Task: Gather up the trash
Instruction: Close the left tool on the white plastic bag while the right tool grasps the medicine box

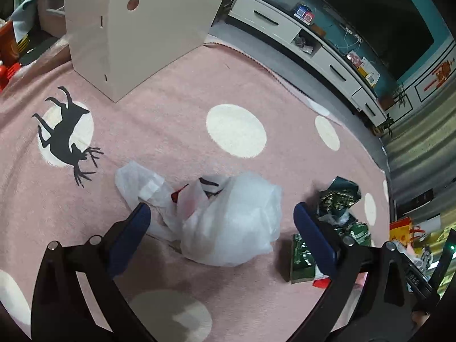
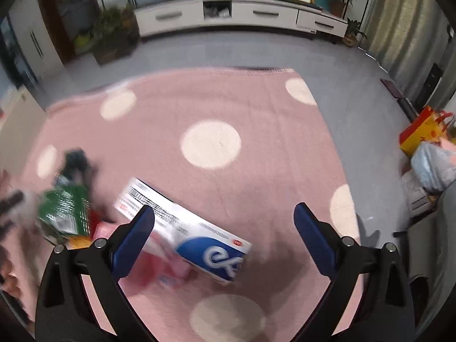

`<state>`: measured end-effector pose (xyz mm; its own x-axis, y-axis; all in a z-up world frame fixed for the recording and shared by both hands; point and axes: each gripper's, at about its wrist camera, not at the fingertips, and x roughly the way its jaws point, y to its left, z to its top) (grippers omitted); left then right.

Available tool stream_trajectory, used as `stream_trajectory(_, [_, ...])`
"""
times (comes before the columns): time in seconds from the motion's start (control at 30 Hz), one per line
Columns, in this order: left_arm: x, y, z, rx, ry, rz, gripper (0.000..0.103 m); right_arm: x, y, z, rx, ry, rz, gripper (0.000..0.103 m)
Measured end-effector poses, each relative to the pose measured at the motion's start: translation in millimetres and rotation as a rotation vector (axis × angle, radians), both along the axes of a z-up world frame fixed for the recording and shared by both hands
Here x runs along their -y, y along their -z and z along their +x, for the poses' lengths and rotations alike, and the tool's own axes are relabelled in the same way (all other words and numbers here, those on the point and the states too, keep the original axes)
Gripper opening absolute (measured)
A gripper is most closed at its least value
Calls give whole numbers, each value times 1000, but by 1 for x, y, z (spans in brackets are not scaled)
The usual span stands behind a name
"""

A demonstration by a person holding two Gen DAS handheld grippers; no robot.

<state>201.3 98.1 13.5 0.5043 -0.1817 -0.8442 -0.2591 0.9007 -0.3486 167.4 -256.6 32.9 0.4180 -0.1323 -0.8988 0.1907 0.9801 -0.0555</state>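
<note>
In the left wrist view a crumpled white plastic bag [image 1: 228,222] lies on the pink rug [image 1: 176,91], with red and dark scraps showing in its mouth. My left gripper [image 1: 222,213] is open above it, its blue fingers on either side. Green wrappers [image 1: 339,199] and a green packet [image 1: 303,259] lie to the right. In the right wrist view a white and blue box [image 2: 185,228] lies on the rug between the fingers of my open right gripper [image 2: 223,213]. Pink packets [image 2: 168,259] lie under the box and blurred green wrappers [image 2: 65,211] to its left.
A white cabinet [image 1: 136,31] lies on the rug's far left side. A white TV stand [image 2: 242,14] runs along the far wall. A yellow and red bag [image 2: 424,131] and a pale bag [image 2: 433,168] sit at the right, off the rug.
</note>
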Motion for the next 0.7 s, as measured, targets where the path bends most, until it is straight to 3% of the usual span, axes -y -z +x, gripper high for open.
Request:
stream_trajectory(0.13, [-3,6,4,-22,-1,-15,100,-4,13,6,-22,-10,80,96])
stream_trajectory(0.3, [-3,7,5,-17,6,-9,100,-26,29,13,-63,-85,79,96])
stream_trajectory(0.7, [4,7,6,2,30,3,93,-65,49,20,-100,-213,-28,96])
